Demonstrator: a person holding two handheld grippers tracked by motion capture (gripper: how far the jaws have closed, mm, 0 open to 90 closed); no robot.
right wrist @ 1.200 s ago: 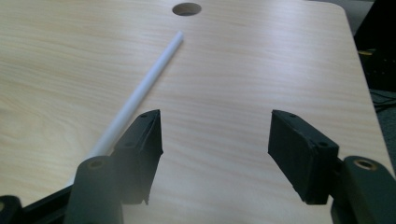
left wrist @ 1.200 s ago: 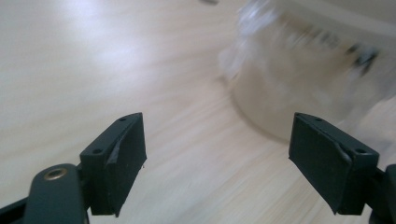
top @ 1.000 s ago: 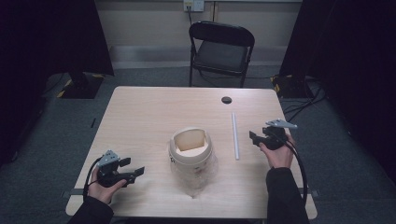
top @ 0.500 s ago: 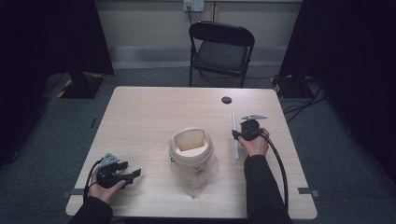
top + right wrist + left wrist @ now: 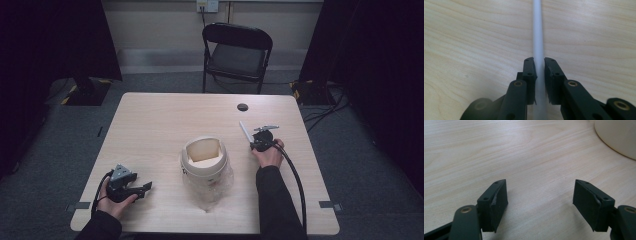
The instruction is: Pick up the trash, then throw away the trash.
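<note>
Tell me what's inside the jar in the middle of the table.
Through the jar's open mouth a pale inner wall shows, nothing else visible. Its lower part is too blurred to tell.

high: above, fwd/down, far | gripper views: low, close over table (image 5: pixel 160 125) | shared: tabletop

White straw (image 5: pixel 538 37), pale wood-grain table (image 5: pixel 474 37)

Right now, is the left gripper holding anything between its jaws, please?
No, the left gripper stands wide open over bare table.
</note>
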